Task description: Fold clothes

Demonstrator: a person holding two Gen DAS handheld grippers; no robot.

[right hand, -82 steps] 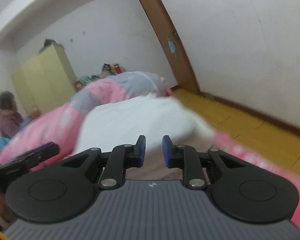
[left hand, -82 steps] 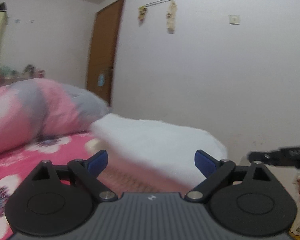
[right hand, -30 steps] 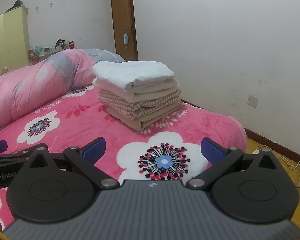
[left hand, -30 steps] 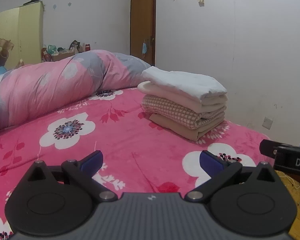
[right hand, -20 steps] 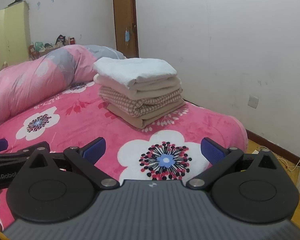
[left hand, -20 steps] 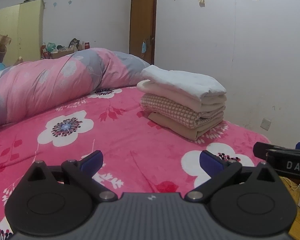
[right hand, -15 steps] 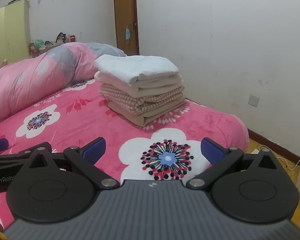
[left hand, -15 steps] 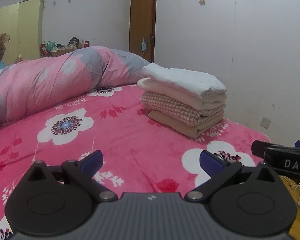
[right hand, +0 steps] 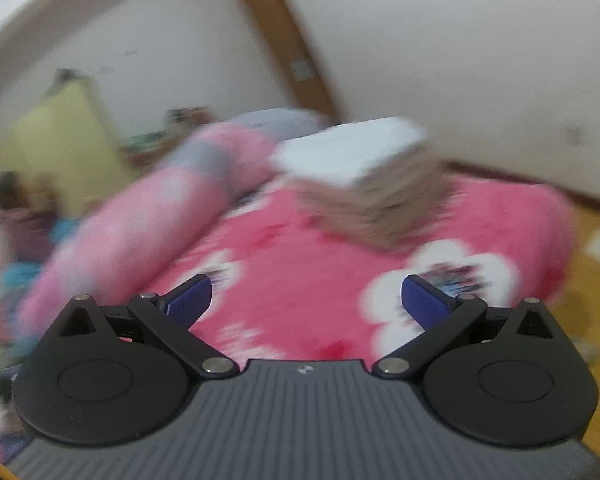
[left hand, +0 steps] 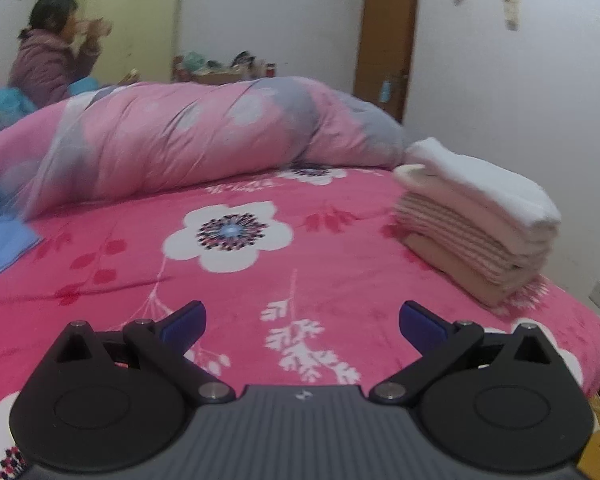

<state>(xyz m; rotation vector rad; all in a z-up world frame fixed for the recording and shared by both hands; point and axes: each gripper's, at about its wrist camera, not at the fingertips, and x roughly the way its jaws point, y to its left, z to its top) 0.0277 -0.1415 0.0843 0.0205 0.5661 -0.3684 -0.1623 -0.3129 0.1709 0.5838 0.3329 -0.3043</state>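
Observation:
A stack of folded clothes (left hand: 476,216), white on top with cream, checked and beige layers below, sits on the right side of the pink floral bed (left hand: 260,272). It also shows blurred in the right wrist view (right hand: 364,176). My left gripper (left hand: 302,320) is open and empty, held above the bed's near part, well short of the stack. My right gripper (right hand: 306,298) is open and empty, also back from the stack. A blue cloth (left hand: 0,240) lies at the bed's left edge.
A rolled pink and grey quilt (left hand: 188,140) lies across the back of the bed. A person (left hand: 52,60) sits behind it at the left, by a yellow wardrobe (left hand: 140,20). A brown door (left hand: 388,40) and white wall stand behind; wooden floor (right hand: 596,280) lies right of the bed.
Both grippers have swung left; the stack has shifted to the right in the left wrist view. The right wrist view is tilted and motion-blurred. Both stay open and empty.

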